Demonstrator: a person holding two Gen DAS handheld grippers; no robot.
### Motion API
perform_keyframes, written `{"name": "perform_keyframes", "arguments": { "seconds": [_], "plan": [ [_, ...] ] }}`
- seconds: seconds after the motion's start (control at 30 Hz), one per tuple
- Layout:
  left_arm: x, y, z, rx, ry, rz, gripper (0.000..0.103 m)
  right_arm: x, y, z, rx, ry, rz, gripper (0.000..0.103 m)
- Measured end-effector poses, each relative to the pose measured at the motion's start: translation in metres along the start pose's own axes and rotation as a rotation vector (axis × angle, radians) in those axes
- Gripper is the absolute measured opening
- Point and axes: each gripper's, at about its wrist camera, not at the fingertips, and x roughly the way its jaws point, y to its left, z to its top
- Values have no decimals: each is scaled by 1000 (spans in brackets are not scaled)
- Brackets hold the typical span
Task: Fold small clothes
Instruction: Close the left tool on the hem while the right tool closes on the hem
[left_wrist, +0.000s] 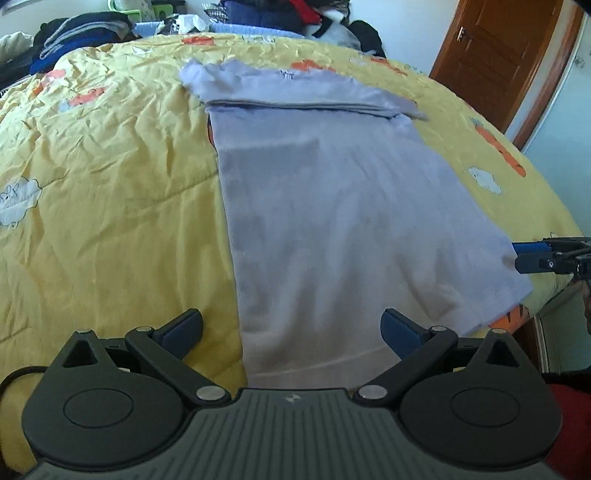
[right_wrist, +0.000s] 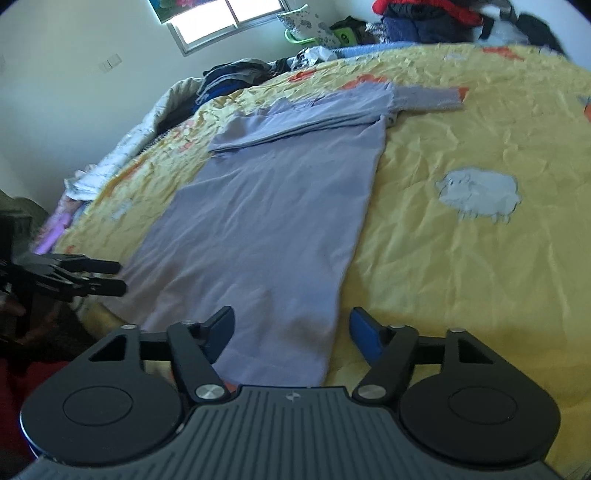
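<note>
A lavender long-sleeved top (left_wrist: 332, 206) lies flat and lengthwise on the yellow quilt (left_wrist: 110, 166), with its sleeves folded across the far end. My left gripper (left_wrist: 291, 332) stands open over the top's near left hem corner, and cloth lies between its fingers without being pinched. In the right wrist view the top (right_wrist: 266, 221) runs away from me, one sleeve (right_wrist: 424, 98) sticking out to the right. Over the near right hem corner my right gripper (right_wrist: 293, 332) is open, fingers either side of the cloth edge. Each gripper shows in the other's view: right gripper (left_wrist: 524, 258), left gripper (right_wrist: 114, 277).
Piles of dark and mixed clothes (left_wrist: 85, 33) line the bed's far edge. A brown wooden door (left_wrist: 498, 55) stands at the right, and a window (right_wrist: 225, 18) is on the far wall. The bed's near edge drops off by the grippers.
</note>
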Motion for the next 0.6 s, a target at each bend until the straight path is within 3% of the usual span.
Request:
{"name": "perform_keyframes", "arguments": {
  "seconds": [0.3,0.37,0.47,0.53,0.6],
  "plan": [
    [-2,-14,-4,-30,4,-129,103,-1,-1,-7,35,34,126,52],
    [0,-19,-3,-26,-4,-135,100,2,-2,-6,50,27,135,45],
    [0,-21,-3,-9,-16,-104,88,8,-2,-5,64,17,138,36],
    [-2,-20,-3,-13,-21,-79,69,12,3,-4,62,16,134,33],
    [-4,-18,-3,-7,-22,-52,58,16,10,-4,44,21,137,34]
  ]
}}
